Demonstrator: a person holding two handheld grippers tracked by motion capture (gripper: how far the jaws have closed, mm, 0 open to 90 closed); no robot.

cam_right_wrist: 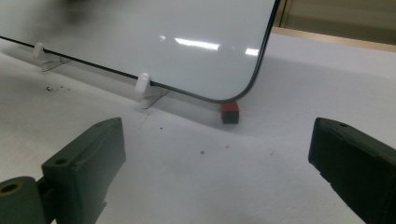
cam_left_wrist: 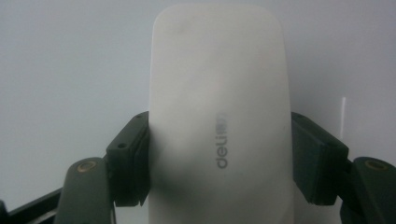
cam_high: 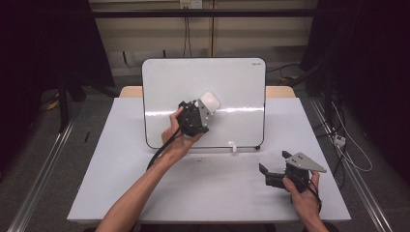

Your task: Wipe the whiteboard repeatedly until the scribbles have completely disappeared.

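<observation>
We see the left hand-held gripper clamped on a white eraser, its pads pressing both long sides of the eraser, which bears a grey printed logo. The eraser is pressed against the whiteboard, a little left of the board's middle. The whiteboard leans upright at the far side of the white counter, its lower edge resting in small white clips. The right hand-held gripper rests low over the counter, in front of the whiteboard's lower right corner, its jaws spread wide with nothing between them. A small red and black block sits under that corner.
</observation>
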